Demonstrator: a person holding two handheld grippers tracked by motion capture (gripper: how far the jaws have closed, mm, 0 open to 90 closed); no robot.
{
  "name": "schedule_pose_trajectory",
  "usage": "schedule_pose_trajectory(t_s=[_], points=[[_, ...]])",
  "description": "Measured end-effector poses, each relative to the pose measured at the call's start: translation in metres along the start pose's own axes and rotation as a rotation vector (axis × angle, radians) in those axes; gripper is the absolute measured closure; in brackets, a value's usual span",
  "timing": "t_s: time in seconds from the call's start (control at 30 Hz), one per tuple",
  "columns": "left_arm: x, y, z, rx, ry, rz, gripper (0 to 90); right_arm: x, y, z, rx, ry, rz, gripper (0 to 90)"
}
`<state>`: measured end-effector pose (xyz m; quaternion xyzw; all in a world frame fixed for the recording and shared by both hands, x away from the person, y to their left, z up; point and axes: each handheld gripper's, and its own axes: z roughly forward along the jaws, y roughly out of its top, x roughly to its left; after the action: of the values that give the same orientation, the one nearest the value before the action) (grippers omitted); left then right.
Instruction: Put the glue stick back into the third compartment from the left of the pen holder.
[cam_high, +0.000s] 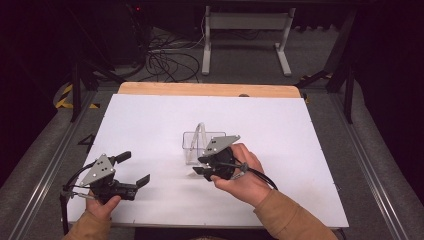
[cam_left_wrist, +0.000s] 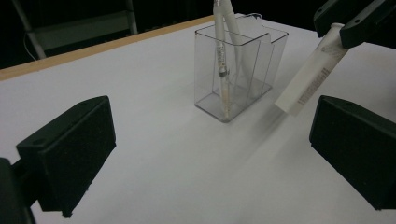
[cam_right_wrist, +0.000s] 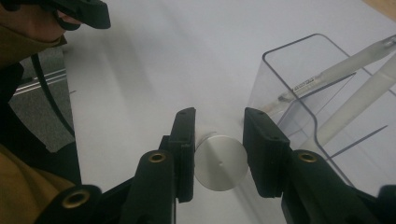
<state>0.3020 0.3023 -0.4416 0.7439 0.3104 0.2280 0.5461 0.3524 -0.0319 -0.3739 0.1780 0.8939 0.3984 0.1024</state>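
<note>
The right gripper (cam_right_wrist: 217, 149) is clamped on a white tube (cam_left_wrist: 310, 74), its two black jaws pressing the sides of the tube just below its silvery round end, which faces the camera in the right gripper view. In the left gripper view the tube hangs slantwise from those jaws at the upper right, its flat crimped end lowest and clear of the table, with fine print running along its side. The person's right hand (cam_high: 239, 172) wraps the gripper body from the near side, a tan sleeve behind it and a black cable trailing off toward the right. Just beyond the held tube stands a clear plastic holder (cam_left_wrist: 243, 70), a box with an inner divider, upright on the white table (cam_high: 280, 130); the tube is near its near right corner but apart from it. Two white pens (cam_left_wrist: 223, 51) lean inside the holder, their upper ends sticking out above its rim. Well apart to the left, near the table's near edge, the left gripper (cam_high: 129, 169) rests low in the person's left hand (cam_high: 102, 202), its jaws spread wide with nothing but bare table between them, aimed toward the holder. At the far edge of the white surface a strip of wooden tabletop (cam_high: 205, 89) shows, and beyond it lie cables on a grey floor (cam_high: 240, 62).
</note>
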Motion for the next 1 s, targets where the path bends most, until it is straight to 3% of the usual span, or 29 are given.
schedule_pose_trajectory(t_s=[0.67,1.0], points=[[0.000,0.000,0.000,-0.001,0.000,-0.002,1.1,-0.009,0.020,-0.035,-0.056,-0.059,-0.013,66.4],[0.000,0.000,0.000,-0.001,0.000,-0.002,1.1,-0.017,0.025,-0.049,-0.088,-0.079,0.008,66.4]])
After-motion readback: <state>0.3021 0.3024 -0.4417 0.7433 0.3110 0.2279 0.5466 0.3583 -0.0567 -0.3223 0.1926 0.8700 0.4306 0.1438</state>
